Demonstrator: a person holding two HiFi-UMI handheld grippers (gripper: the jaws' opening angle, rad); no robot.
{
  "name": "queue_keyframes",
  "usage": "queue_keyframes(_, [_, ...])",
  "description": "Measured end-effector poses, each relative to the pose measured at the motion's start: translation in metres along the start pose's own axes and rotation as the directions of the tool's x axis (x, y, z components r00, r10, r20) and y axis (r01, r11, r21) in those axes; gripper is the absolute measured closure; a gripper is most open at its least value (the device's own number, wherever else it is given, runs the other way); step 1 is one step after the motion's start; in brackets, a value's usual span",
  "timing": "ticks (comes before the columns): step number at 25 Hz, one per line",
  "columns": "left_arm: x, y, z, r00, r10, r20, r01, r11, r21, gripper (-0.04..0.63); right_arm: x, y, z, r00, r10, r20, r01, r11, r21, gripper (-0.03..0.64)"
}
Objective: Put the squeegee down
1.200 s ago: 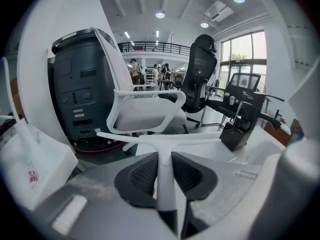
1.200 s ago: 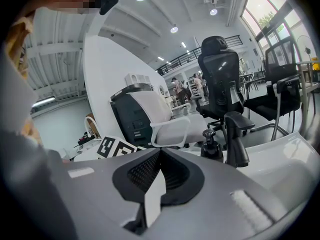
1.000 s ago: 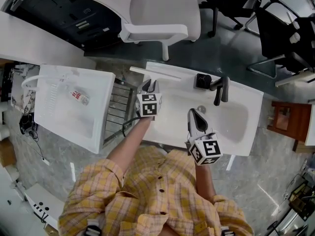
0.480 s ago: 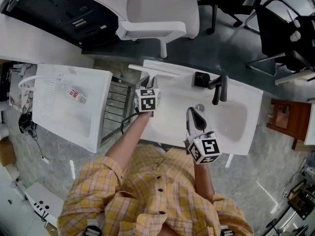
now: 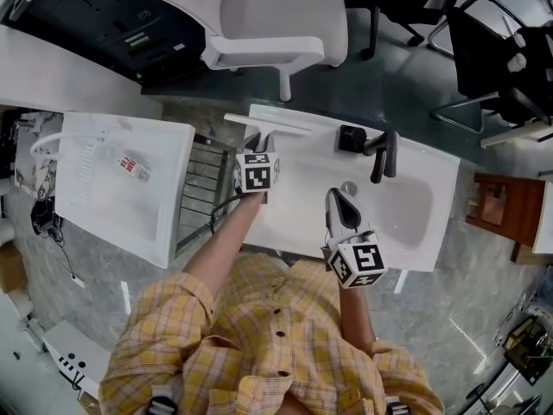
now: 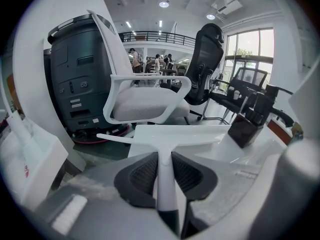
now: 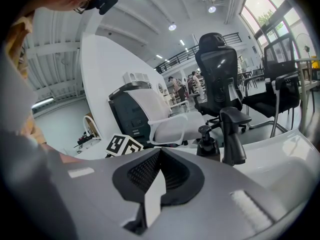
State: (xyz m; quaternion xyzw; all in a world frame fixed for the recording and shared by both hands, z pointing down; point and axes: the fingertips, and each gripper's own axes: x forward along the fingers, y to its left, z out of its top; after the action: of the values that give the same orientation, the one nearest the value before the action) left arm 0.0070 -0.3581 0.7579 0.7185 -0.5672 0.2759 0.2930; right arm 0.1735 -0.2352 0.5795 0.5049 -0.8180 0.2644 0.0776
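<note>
The white squeegee (image 5: 281,126) lies with its blade along the back left edge of the white sink counter (image 5: 298,223). In the left gripper view its handle (image 6: 164,156) runs straight between the two dark pads, which meet it on both sides. My left gripper (image 5: 259,143) is shut on that handle and points down toward the counter's back. My right gripper (image 5: 335,197) hovers over the basin near the front, its tips together (image 7: 160,156) with nothing between them.
A black tap (image 5: 384,158) and black soap dispenser (image 5: 352,139) stand at the back of the sink. A second white sink (image 5: 82,197) with a small bottle (image 5: 130,164) sits to the left, past a wire rack (image 5: 203,188). A white office chair (image 5: 276,15) stands beyond.
My left gripper has edged slightly toward the counter's back edge with the squeegee. The right gripper has stayed in place.
</note>
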Motion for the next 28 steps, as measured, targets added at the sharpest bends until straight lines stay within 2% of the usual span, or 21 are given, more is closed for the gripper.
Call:
queue_keyframes(4, [-0.002, -0.002, 0.004, 1.000, -0.011, 0.003, 0.011, 1.000, 0.014, 0.506, -0.001, 0.000, 0.001, 1.000, 0.001, 0.002, -0.001, 1.000, -0.004, 0.615])
queue_keyframes(8, [-0.004, -0.006, 0.008, 0.999, -0.043, 0.002, 0.043, 0.999, -0.006, 0.495, -0.002, 0.001, 0.003, 1.000, 0.001, 0.003, -0.001, 1.000, -0.004, 0.615])
queue_keyframes(18, [-0.017, -0.007, 0.015, 0.998, -0.055, 0.034, 0.056, 0.998, 0.000, 0.480, -0.006, 0.012, 0.004, 1.000, 0.008, 0.018, -0.008, 1.000, -0.010, 0.615])
queue_keyframes(28, [-0.055, -0.009, 0.027, 0.993, -0.071, 0.092, 0.072, 0.997, -0.008, 0.482, -0.022, 0.032, 0.008, 0.999, 0.002, 0.055, -0.001, 1.000, -0.027, 0.615])
